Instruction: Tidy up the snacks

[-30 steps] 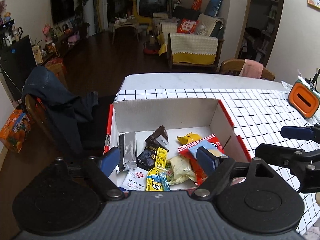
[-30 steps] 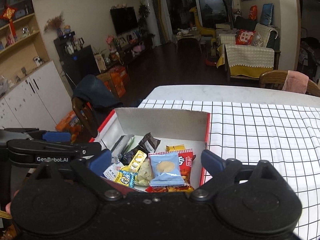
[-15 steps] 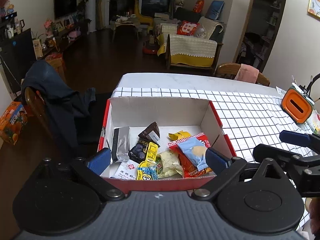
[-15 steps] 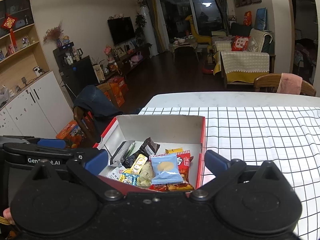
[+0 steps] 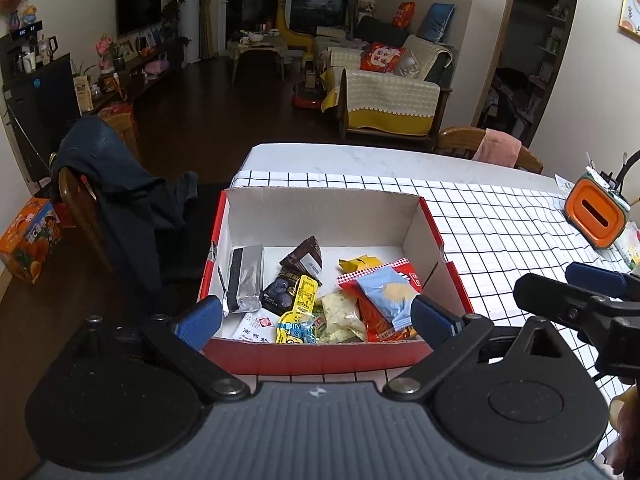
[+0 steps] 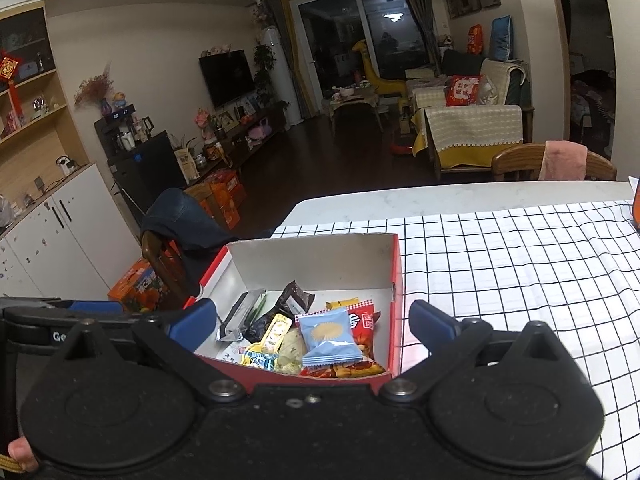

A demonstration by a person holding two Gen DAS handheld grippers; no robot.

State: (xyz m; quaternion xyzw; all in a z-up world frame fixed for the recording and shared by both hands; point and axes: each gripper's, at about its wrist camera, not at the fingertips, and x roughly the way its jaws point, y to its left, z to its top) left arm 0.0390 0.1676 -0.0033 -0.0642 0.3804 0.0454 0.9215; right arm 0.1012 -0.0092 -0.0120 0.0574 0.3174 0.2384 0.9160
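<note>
Between the blue pads of the left gripper (image 5: pixel 316 318): nothing clamped, jaws spread wide apart after just opening, one pad outside each near corner of the red box (image 5: pixel 320 354)

Same for the right gripper (image 6: pixel 312 320): jaws wide, just been opening, empty, with the left pad over the box's near left corner and the right pad outside its right wall, above bare cloth

Just ahead of and below both claws, the box's low near wall; beyond it, taller white inner walls at the far end and both sides, top open

Inside, nearest the claws, nine snacks countable, heaped against the near wall:
- one light blue packet (image 5: pixel 386 290) lying on one red packet (image 5: pixel 376 316)
- one pale green packet (image 5: pixel 340 316)
- one yellow tag packet (image 5: pixel 298 312)
- one white sachet (image 5: pixel 256 324)
- one black packet (image 5: pixel 282 292)
- one silver packet (image 5: pixel 246 276) against the left wall
- one brown wrapper (image 5: pixel 304 258) and one yellow wrapper (image 5: pixel 358 263) farther in

Far half of the box floor bare

Right of the claws, open checked tablecloth (image 5: pixel 500 220), with one orange container (image 5: pixel 596 216) well apart

Left of the box, table edge close by, then one chair draped in a dark jacket (image 5: pixel 112 184); past the far edge, one chair with a pink cloth (image 5: pixel 496 148)
</note>
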